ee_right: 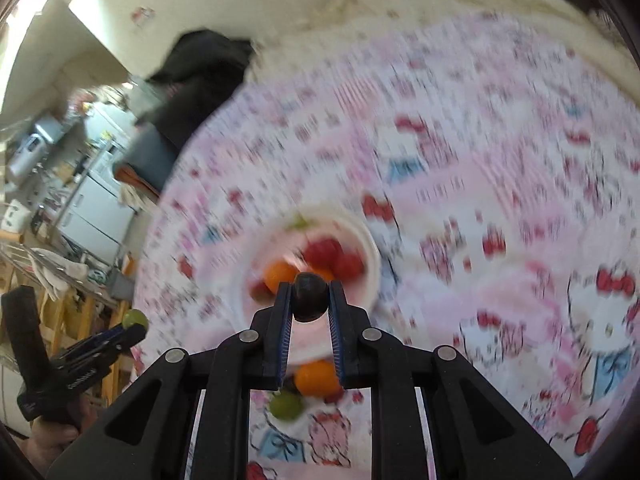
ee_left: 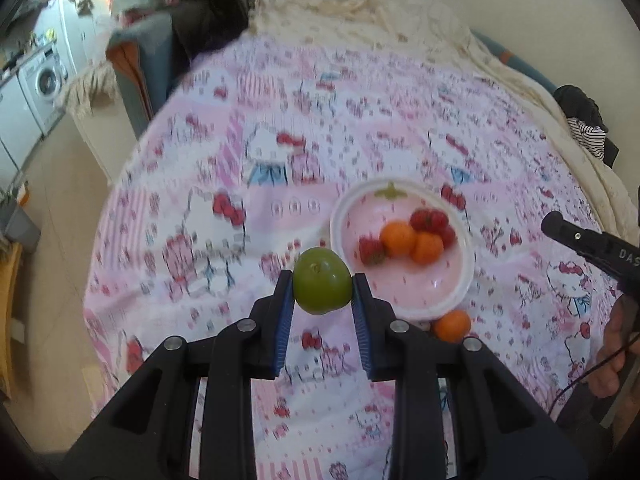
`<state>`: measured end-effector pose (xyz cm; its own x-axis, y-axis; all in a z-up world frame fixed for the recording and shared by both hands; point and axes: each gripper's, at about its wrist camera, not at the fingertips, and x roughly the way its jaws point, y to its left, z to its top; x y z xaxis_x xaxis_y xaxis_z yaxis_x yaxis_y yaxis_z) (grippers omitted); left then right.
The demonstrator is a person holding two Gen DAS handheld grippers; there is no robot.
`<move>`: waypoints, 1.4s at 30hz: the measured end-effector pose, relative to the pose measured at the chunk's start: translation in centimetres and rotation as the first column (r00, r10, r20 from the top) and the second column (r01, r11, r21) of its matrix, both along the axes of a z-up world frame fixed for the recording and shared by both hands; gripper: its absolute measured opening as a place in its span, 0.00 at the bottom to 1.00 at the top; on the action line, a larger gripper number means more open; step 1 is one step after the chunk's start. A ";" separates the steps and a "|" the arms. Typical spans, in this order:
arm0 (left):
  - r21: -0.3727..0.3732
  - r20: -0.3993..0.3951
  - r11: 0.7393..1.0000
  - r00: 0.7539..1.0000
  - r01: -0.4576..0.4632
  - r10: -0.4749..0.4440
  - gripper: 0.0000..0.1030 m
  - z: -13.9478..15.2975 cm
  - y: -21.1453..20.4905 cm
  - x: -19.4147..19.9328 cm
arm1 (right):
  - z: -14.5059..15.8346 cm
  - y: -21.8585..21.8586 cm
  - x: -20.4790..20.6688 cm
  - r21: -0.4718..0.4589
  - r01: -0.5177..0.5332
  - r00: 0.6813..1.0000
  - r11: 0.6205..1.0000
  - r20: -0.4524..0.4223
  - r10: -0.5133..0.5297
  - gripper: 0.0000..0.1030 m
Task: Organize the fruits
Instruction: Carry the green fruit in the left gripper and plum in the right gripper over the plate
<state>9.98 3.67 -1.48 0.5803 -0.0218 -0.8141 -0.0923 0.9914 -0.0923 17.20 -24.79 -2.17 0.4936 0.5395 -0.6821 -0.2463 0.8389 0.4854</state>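
The left gripper [ee_left: 322, 292] has its jaws pinched on a green fruit [ee_left: 322, 286], held in the air above the bed's patterned cover [ee_left: 280, 140]; the right gripper [ee_right: 310, 298] has its jaws pressed on a small dark round fruit [ee_right: 309, 297], also clear of the cover; the relation that matters is where the pink and white bowl [ee_left: 432, 300] lies from each held fruit; in the left wrist view the bowl sits just ahead and to the right of the green fruit, its near rim almost level with the right jaw, so the move is judged to be a short carry forward and rightward; in the right wrist view, which is blurred, the bowl lies straight ahead and below the dark fruit, nearly on the line of the jaws, so the right hand looks the better placed of the two; the bowl already holds two orange fruits [ee_left: 398, 238] and red ones [ee_left: 430, 220]; another orange fruit [ee_left: 452, 325] lies on the cover just beside the bowl's near rim, and a green one [ee_right: 286, 406] near it; neither held fruit shows a long axis to mind.
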 end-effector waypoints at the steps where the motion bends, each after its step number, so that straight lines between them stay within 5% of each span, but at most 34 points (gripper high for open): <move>1: 0.008 0.019 1.000 1.000 0.004 -0.004 0.24 0.4 0.0 0.2 | 0.5 0.2 0.1 0.001 -0.009 1.000 1.000 0.019 0.009 0.18; 7: 0.039 0.056 0.999 0.998 0.026 -0.028 0.24 1.3 -0.3 3.4 | 0.3 1.9 2.1 -0.037 -0.058 0.998 0.998 0.023 0.059 0.18; 16: 0.116 -0.009 0.988 0.994 0.105 -0.105 0.24 -3.0 -2.9 9.8 | -4.5 4.7 5.1 -0.112 -0.155 0.985 0.982 -0.093 0.145 0.18; 21: 0.053 -0.059 0.992 0.992 0.118 -0.115 0.24 -6.0 -2.9 12.2 | -7.2 6.3 4.9 -0.156 -0.195 0.969 0.968 -0.180 0.167 0.18; 26: 0.028 -0.108 0.993 0.988 0.115 -0.111 0.24 -8.7 -2.9 13.3 | -9.3 7.3 4.7 -0.184 -0.227 0.952 0.956 -0.249 0.178 0.18; 32: 0.071 -0.099 0.986 0.984 0.153 -0.146 0.25 -9.1 -3.7 13.5 | -10.8 7.2 4.8 -0.171 -0.233 0.936 0.957 -0.305 0.174 0.18; 42: 0.036 -0.129 0.988 0.981 0.152 -0.147 0.25 -9.9 -3.5 13.5 | -11.4 7.1 4.9 -0.203 -0.226 0.933 0.953 -0.326 0.152 0.19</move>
<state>23.53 0.18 -11.37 0.4664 -0.0621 -0.8824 0.0494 0.9978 -0.0441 22.07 -17.69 -13.60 0.1477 0.4097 -0.9002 -0.2837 0.8895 0.3583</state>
